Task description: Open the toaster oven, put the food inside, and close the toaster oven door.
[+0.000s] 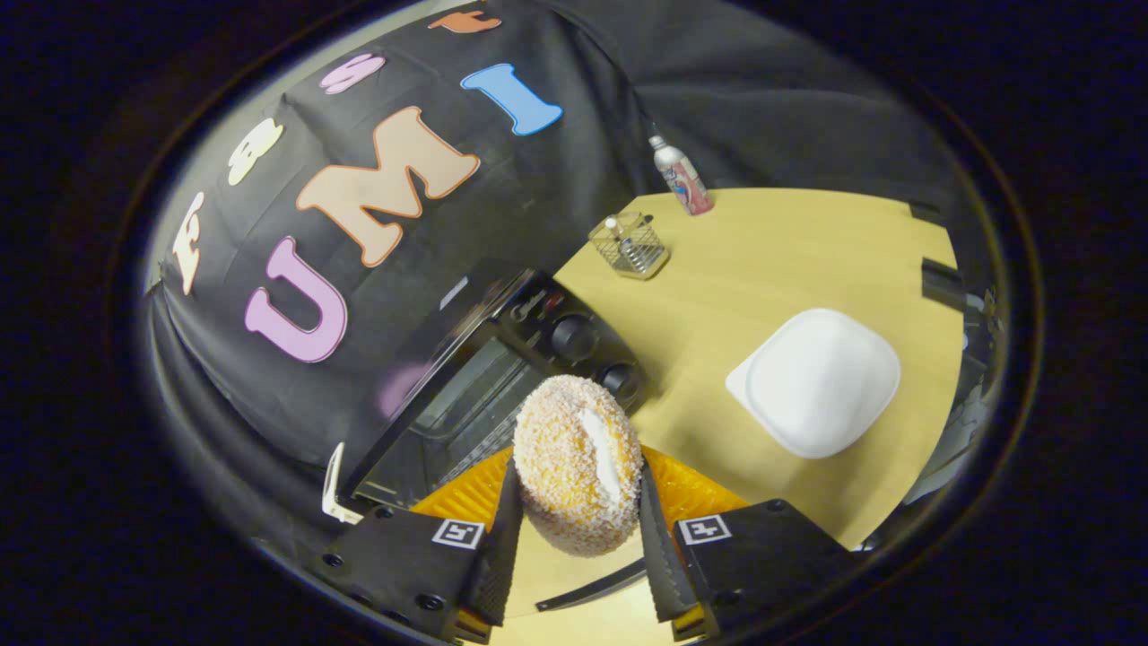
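Black toaster oven [502, 377] is sitting left of centre, door seemingly open; the gripper [578, 529], at lower centre, is pinching a crumb-coated, cream-filled pastry [578, 462] by both flanks; it is looking light, soft, crushable, so gentle side pressure suits; a white plate [816, 381] is lying right on the wooden table [762, 260].

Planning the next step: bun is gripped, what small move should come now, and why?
Probably carry the cream bun, held between the jaws of the gripper, forward into the toaster oven: its door looks open and the white plate sits bare.
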Available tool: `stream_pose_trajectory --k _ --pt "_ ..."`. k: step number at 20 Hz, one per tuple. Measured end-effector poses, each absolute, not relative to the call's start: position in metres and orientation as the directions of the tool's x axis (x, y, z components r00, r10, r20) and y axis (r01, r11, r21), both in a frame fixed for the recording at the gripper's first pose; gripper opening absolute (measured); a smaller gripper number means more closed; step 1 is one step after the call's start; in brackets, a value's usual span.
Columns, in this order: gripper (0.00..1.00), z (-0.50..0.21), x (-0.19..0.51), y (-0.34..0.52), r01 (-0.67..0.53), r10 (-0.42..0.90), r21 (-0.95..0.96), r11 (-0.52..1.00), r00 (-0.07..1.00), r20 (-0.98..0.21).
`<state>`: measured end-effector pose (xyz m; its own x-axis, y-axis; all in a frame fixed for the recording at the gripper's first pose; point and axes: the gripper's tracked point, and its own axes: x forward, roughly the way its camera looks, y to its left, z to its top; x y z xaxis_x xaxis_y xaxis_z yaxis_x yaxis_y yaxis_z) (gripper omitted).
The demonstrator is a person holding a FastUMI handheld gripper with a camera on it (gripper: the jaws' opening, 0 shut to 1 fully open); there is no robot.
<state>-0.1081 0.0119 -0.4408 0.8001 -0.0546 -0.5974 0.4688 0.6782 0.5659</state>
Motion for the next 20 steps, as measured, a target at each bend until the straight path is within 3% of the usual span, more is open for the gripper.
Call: stream_pose_trajectory --k 11,20 --pt "0.64 -0.457 -0.040 0.104 0.393 0.080 0.730 0.560 0.851 -0.519" --pt "0.64 -0.473 -0.002 0.106 0.364 0.053 0.714 0.598 0.871 -0.489"
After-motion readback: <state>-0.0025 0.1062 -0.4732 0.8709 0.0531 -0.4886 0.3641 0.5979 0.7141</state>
